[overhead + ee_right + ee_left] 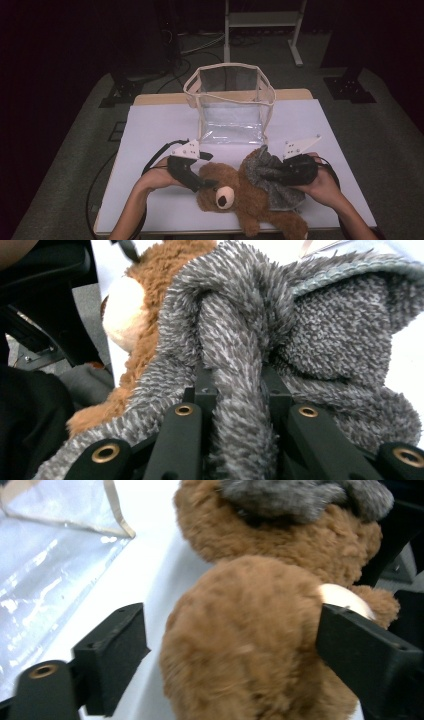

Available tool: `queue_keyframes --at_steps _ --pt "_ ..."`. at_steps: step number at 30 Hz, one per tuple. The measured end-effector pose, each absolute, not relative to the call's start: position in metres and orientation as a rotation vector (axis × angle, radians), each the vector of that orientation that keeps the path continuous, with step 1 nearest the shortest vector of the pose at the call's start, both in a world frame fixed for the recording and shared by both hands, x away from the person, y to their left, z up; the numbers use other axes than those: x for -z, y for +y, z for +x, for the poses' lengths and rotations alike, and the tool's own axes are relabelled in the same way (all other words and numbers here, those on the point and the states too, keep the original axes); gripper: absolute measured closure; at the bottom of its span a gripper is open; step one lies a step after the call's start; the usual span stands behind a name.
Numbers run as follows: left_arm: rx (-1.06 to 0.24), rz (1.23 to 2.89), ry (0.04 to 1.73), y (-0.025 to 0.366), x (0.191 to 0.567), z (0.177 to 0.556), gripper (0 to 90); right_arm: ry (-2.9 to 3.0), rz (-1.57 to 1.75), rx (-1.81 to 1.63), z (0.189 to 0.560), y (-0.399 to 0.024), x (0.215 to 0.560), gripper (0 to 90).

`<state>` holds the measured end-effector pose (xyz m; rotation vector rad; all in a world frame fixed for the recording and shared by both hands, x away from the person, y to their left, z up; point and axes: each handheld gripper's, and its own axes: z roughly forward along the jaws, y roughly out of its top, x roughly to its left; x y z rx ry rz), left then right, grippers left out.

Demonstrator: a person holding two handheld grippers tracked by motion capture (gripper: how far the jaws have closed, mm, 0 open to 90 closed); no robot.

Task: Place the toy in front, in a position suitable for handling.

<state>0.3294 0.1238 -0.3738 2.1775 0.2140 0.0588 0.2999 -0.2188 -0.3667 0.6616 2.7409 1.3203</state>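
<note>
Teddy bear: a brown plush teddy bear (235,192) lies on the white sheet (160,125) that covers the table (220,95), near the table's front edge and a little right of its middle; its cream muzzle faces up and one leg reaches the front edge.
Grey garment: a fuzzy grey knitted garment (272,180) is wrapped over the teddy bear's body on its right side; in the right gripper view a turned-up hem shows the knit inside (345,325).
Left hand-held gripper: the left hand-held gripper (202,184) sits at the teddy bear's head, on the head's left side. In the left gripper view its two black jaws stand spread on either side of the brown head (240,640); the left one is clear of the fur, while the right one lies against the head beside the cream muzzle (345,597). Nothing is clamped.
Right hand-held gripper: the right hand-held gripper (265,175) is pressed together on a bunched fold of the grey garment (240,405), with the fold squeezed between the jaws.
Clear bag: a transparent bag (230,102) with beige trim stands open and upright behind the teddy bear, towards the table's back edge, apart from both hand-held grippers.
</note>
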Motion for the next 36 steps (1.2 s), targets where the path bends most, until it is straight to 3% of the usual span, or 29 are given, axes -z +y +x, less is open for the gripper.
queue_keyframes --at_steps 4,9,12,15,19,30,36 --pt "0.011 2.206 0.221 0.118 0.385 0.332 8.5 2.747 0.649 -1.337 0.291 -0.222 0.369 75.1" --pt "0.198 2.186 0.234 0.113 0.398 0.343 8.3 2.747 0.651 -1.367 0.291 -0.226 0.372 75.0" --pt "0.302 2.164 0.184 0.110 0.404 0.345 24.3 2.751 0.661 -1.377 0.293 -0.227 0.374 74.8" --pt "0.265 2.160 0.193 0.113 0.402 0.346 43.2 2.745 0.671 -1.378 0.296 -0.228 0.374 74.6" --pt "0.171 2.158 0.231 0.117 0.393 0.350 52.6 2.717 0.699 -1.375 0.305 -0.229 0.370 74.5" --pt "-0.047 2.189 0.261 0.130 0.358 0.371 57.0 2.689 0.714 -1.343 0.348 -0.215 0.358 74.6" --pt "-0.078 2.177 0.290 0.147 0.356 0.369 61.1 2.704 0.723 -1.347 0.367 -0.203 0.356 74.7"
